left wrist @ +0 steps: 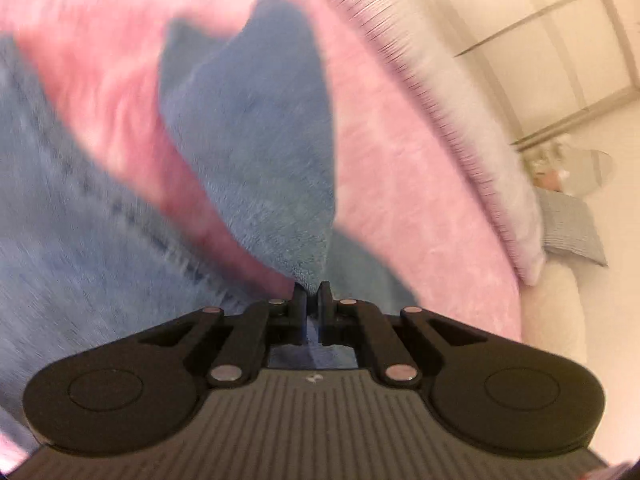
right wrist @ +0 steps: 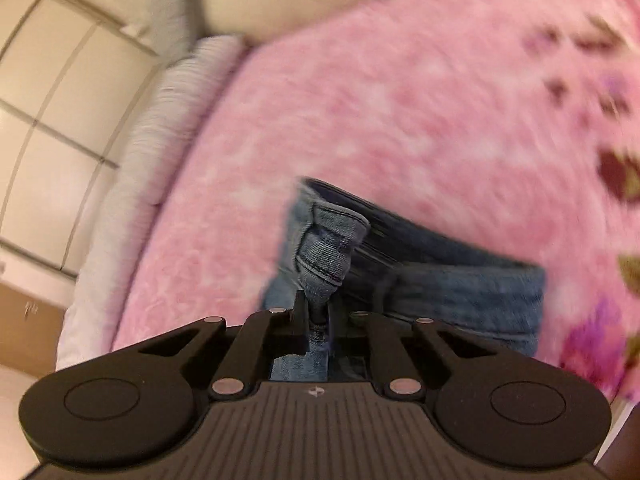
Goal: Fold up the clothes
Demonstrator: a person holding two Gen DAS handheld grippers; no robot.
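Jeans of stitched blue denim hang bunched from both clenched claws, left and right, over a fuzzy pink blanket.

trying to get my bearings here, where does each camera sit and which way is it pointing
Left wrist: on the left claw, looking along its fingers at blue denim jeans over a pink blanket; only the claw shows, pinching denim.
Right wrist: on the right claw, facing a bunched jeans hem and the pink blanket; only the claw shows, clamped on denim.
Shared: the jeans, pink blanket, and a grey pillow.
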